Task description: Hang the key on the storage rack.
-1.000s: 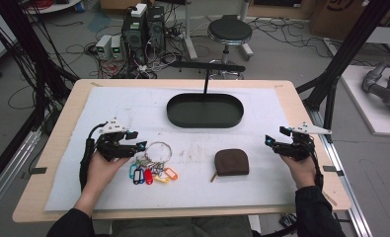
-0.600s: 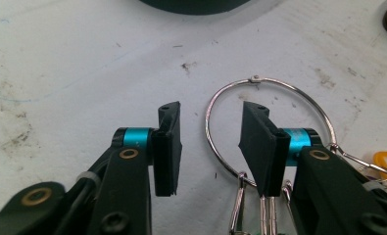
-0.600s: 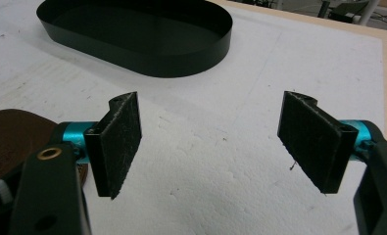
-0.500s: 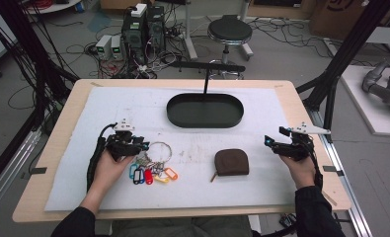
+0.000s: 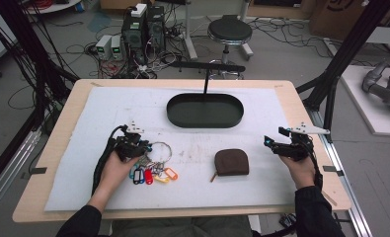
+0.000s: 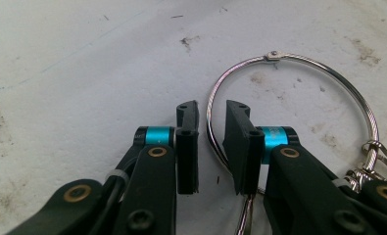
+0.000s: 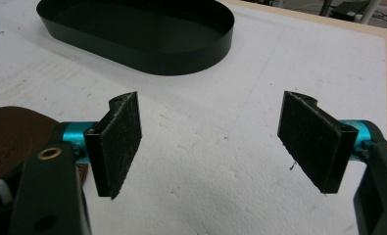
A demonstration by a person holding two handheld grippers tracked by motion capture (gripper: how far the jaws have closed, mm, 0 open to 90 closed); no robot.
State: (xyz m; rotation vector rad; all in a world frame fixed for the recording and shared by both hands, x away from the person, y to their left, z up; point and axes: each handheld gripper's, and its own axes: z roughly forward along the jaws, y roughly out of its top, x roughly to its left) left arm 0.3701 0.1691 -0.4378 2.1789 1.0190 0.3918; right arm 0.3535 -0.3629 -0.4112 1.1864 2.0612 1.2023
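A large metal key ring (image 5: 161, 149) with several coloured key tags (image 5: 153, 175) lies on the white mat. My left gripper (image 5: 145, 146) is down at the ring's left side. In the left gripper view the ring's wire (image 6: 323, 73) runs up through the narrow gap of my left gripper (image 6: 211, 108). Its jaws have just been closing, and a sliver of space still shows on both sides of the wire. A brown zip pouch (image 5: 231, 162) lies mid-table. My right gripper (image 5: 274, 137) hovers to its right, and in its own view the right gripper (image 7: 213, 115) stands wide open over bare mat.
A black oval tray (image 5: 205, 121) sits at the back centre, with its wall (image 7: 147, 63) beyond the right gripper's jaws. The pouch's edge (image 7: 10, 132) shows at that view's left. The white mat (image 5: 108, 113) covers most of the wooden table.
My left gripper has moved right and down onto the key ring, and its jaws have narrowed around the wire. The right gripper has stayed still.
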